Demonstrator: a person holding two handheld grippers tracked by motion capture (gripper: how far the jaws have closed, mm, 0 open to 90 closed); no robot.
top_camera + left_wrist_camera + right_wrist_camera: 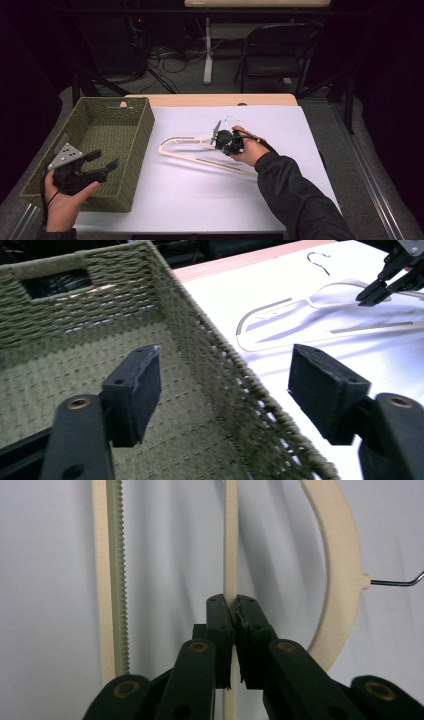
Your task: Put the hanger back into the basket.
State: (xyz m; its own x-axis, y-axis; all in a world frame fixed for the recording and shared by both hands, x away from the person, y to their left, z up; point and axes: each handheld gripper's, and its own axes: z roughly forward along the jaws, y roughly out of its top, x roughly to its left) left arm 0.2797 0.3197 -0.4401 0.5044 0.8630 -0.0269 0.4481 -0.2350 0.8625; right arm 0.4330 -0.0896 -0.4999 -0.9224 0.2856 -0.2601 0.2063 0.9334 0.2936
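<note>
Right of the basket (131, 150), your right gripper (220, 137) is pinching the hanger (200, 159) on the desk (200, 200); your left gripper (107, 162) is hovering spread. Risk: the thin bar is liable to slip or pivot when lifted.

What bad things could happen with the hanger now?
The right gripper pinches just one thin bar of the hanger, so the long hanger might twist or slip out when lifted. Its far end still touches the table and could drag. The basket has a tall wall beside the hanger, so the hanger might bump it. The left gripper hangs open over the basket, maybe in the way.
</note>
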